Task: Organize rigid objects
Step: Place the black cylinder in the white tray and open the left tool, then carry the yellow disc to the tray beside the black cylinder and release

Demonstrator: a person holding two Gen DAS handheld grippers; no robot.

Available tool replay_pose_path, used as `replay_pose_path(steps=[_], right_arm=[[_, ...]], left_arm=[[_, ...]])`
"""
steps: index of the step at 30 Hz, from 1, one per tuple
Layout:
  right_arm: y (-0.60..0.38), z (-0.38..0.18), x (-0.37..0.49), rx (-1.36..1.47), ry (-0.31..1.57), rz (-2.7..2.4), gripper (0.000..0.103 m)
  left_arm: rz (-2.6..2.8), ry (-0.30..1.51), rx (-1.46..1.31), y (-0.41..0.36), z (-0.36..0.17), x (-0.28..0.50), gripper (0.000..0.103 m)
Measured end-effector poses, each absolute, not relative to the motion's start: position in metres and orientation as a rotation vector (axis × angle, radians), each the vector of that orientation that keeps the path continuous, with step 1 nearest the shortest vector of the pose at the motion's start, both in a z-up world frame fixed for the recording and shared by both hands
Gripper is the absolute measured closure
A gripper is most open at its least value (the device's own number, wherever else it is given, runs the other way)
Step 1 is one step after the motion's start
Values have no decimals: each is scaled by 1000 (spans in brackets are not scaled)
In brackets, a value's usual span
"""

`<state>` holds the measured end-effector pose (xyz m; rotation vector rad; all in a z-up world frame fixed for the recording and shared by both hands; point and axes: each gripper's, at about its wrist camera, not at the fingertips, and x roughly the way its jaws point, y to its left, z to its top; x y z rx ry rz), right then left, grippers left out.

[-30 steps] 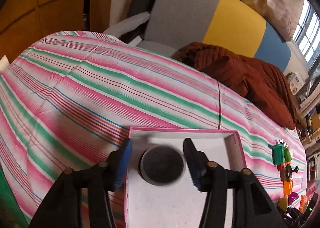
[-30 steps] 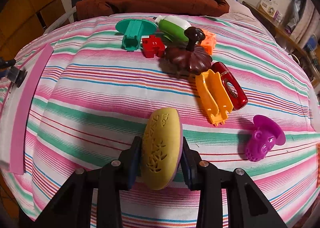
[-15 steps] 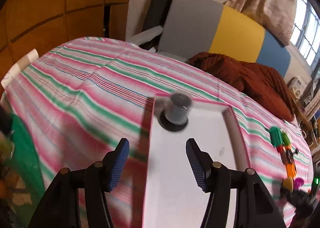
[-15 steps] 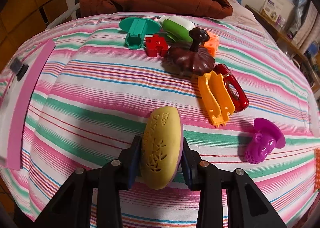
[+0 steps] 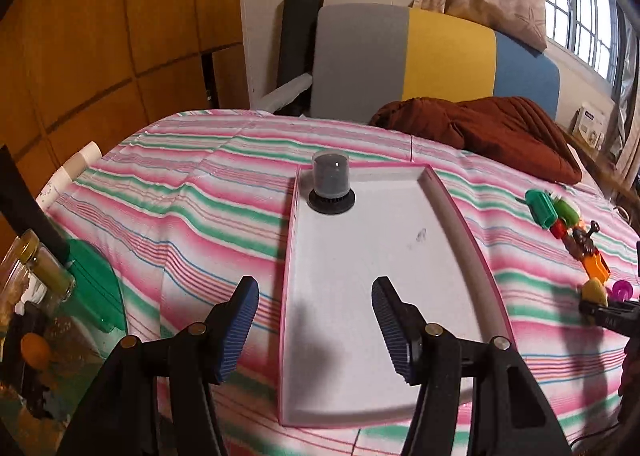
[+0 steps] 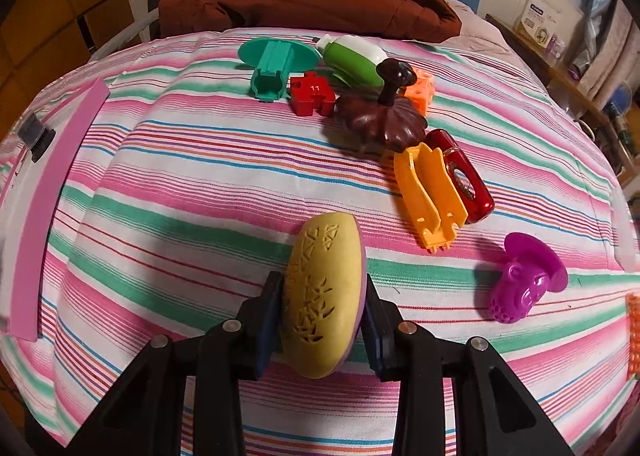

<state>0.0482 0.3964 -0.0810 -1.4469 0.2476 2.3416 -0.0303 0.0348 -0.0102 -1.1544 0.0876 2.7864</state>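
Observation:
My left gripper (image 5: 314, 312) is open and empty, held above the near left edge of a white tray with a pink rim (image 5: 476, 256). A dark grey canister on a black base (image 5: 330, 185) stands upright in the tray's far left corner. My right gripper (image 6: 322, 308) is shut on a yellow oval object with carved patterns (image 6: 324, 296), held just above the striped bedspread. Loose toys lie beyond it: a teal piece (image 6: 274, 63), a red puzzle piece (image 6: 312, 93), a green-and-white bottle (image 6: 352, 59), a brown lid with a knob (image 6: 380, 123), an orange piece (image 6: 430, 195), a red case (image 6: 464, 179), a purple piece (image 6: 524, 288).
A brown blanket (image 6: 320, 3) lies at the far end of the bed against a grey, yellow and blue headboard (image 5: 408, 59). A green bin with jars and clutter (image 5: 52, 304) stands at the left of the bed. The tray's pink edge (image 6: 44, 207) shows at the left in the right wrist view.
My left gripper has let go of the grey canister and drawn back and up from it; the canister stays in the tray's far corner. The right gripper has stayed shut on the yellow object, barely moving.

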Motion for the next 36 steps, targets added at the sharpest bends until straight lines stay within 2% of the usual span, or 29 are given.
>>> replay_pose_path(steps=[11, 17, 21, 27, 30, 36], right_arm=[[360, -75, 43, -1446, 256, 2381, 67], [319, -51, 23, -1418, 261, 2510, 74], [284, -32, 4, -1409, 141, 2586, 74], [259, -6, -16, -1378, 235, 2711, 74], [230, 7, -30, -1378, 222, 2819, 74], [172, -1, -75, -1514, 232, 2941, 74]], left_arm=[[2768, 59, -1207, 24, -20, -27, 43], [2772, 35, -1216, 12, -21, -26, 43], [2771, -5, -1223, 2, -22, -26, 43], [2798, -25, -1193, -9, -18, -23, 43], [2815, -25, -1187, -14, -17, -21, 43], [2823, -62, -1226, -27, -21, -23, 43]])
